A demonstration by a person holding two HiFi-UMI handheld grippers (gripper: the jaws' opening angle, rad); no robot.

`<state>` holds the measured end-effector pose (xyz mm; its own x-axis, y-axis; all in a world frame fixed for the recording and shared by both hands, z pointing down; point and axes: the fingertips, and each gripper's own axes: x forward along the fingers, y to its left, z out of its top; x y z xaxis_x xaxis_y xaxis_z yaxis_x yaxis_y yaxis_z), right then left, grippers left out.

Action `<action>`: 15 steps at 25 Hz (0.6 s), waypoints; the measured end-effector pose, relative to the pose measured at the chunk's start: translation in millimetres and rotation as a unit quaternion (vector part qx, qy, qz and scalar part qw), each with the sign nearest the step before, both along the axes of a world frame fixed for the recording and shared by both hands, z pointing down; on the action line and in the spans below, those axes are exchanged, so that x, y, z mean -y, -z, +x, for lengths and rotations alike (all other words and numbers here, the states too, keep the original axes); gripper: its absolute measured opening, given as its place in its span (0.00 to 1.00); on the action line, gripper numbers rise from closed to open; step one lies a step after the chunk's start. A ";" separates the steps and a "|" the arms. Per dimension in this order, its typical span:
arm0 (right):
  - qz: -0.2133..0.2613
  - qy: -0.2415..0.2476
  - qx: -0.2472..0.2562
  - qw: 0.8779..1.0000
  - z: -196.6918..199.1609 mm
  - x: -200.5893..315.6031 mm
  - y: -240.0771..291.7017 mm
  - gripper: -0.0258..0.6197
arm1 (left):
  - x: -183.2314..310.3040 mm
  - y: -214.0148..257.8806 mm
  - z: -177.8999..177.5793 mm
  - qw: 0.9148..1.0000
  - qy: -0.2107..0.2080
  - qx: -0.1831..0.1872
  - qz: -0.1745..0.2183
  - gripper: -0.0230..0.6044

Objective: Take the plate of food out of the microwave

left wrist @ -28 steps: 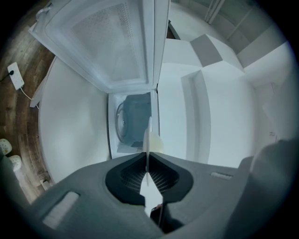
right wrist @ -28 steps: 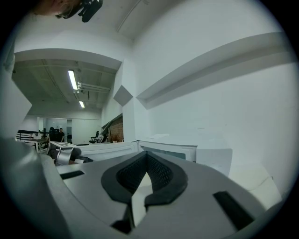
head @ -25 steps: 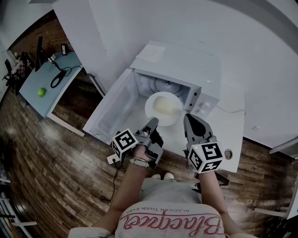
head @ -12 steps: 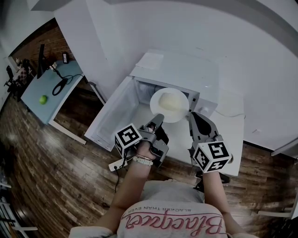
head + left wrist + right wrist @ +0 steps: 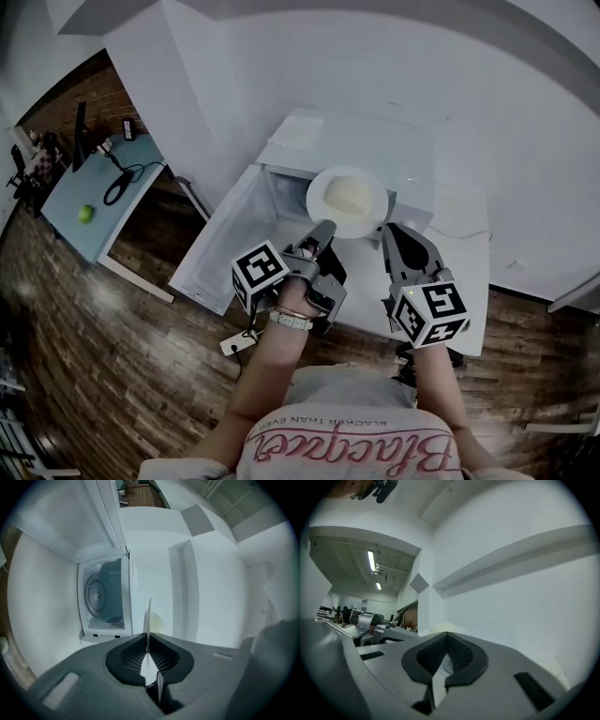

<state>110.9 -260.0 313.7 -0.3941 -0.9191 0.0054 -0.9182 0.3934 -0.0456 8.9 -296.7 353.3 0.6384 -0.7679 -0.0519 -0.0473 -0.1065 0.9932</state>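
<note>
Left gripper point(image 5: 322, 228): fingers clamped on the near-left rim of the plate point(image 5: 318, 190). In the left gripper view the plate runs edge-on, as a thin white line straight between the pads.

Right gripper point(image 5: 387, 232): fingers closed together on a thin white edge. From the head view this is the plate's near-right rim.

The plate is round and white, with a pale mound of food point(image 5: 346, 195) at its middle. It is held in the air between the two grippers and looks roughly level. It is outside the cavity, and in the head view it sits over the front top edge of the microwave point(image 5: 361, 139).

The microwave is white and stands on the left part of a white surface point(image 5: 464, 274), which backs onto a white wall. Its door point(image 5: 221, 236) is swung fully open to the left, past the surface's left edge. In the left gripper view the cavity lies left of the plate, with the round turntable point(image 5: 97, 595) bare inside.

Both grippers point away from the person toward the wall. The marker cubes are on their near ends.

A blue desk point(image 5: 94, 183) stands well off to the left on the wooden floor. A small green round object point(image 5: 86, 214) sits near its front edge, and a black cable lies further back.
</note>
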 end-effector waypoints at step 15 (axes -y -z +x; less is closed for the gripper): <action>0.012 -0.004 -0.015 1.000 -5.1 -0.4 6.6 0.06 | 0.5 7.8 7.7 1.000 -0.022 0.003 0.010 0.07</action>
<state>105.8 -259.7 307.1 -0.3867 -0.9222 -0.0053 -0.9222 0.3867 -0.0085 16.6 -297.2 345.4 0.6725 -0.7374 -0.0631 -0.0485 -0.1290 0.9905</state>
